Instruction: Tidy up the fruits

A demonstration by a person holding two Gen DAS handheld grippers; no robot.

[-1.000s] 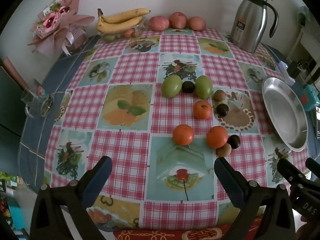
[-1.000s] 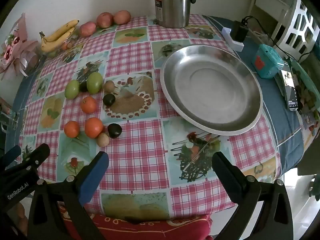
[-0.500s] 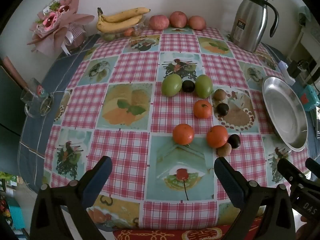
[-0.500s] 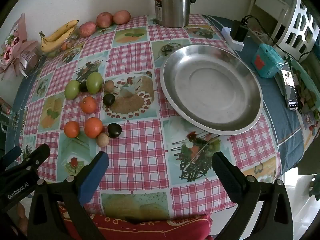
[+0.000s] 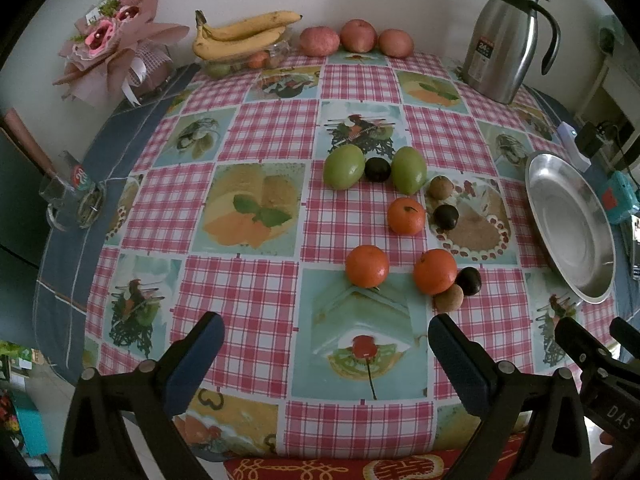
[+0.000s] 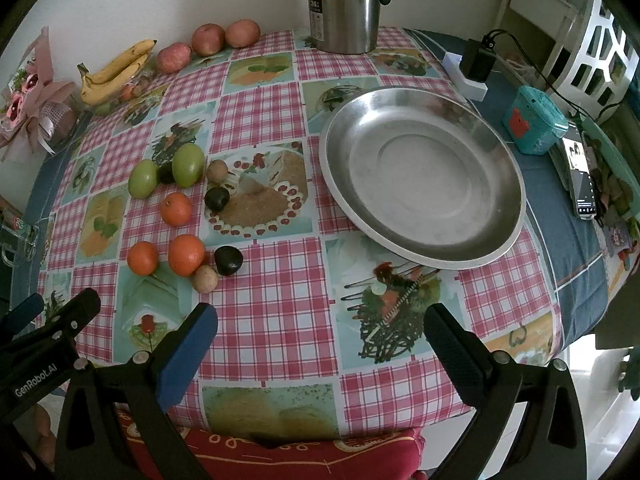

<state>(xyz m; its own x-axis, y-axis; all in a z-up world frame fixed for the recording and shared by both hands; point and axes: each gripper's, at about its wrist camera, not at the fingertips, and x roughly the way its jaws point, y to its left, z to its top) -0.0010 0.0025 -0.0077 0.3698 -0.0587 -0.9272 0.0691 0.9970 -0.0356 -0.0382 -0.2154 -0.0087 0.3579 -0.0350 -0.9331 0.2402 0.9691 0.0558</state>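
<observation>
Sitting loose on the checked tablecloth (image 5: 260, 304): three tangerines (image 5: 367, 266), two green fruits (image 5: 343, 166), three dark plums (image 5: 377, 169), two brown longans (image 5: 448, 298). Steel plate (image 6: 424, 184) just right of them, holding nothing. Left gripper (image 5: 326, 354) and right gripper (image 6: 320, 340) both gape wide with nothing between the fingers

The black left gripper with blue-padded fingers (image 5: 326, 356) is held level, jaws spread wide with nothing between them. Just to its right, the matching black right gripper with blue pads (image 6: 320, 344) sits side by side with it, jaws equally wide apart and empty, both pointing forward
</observation>
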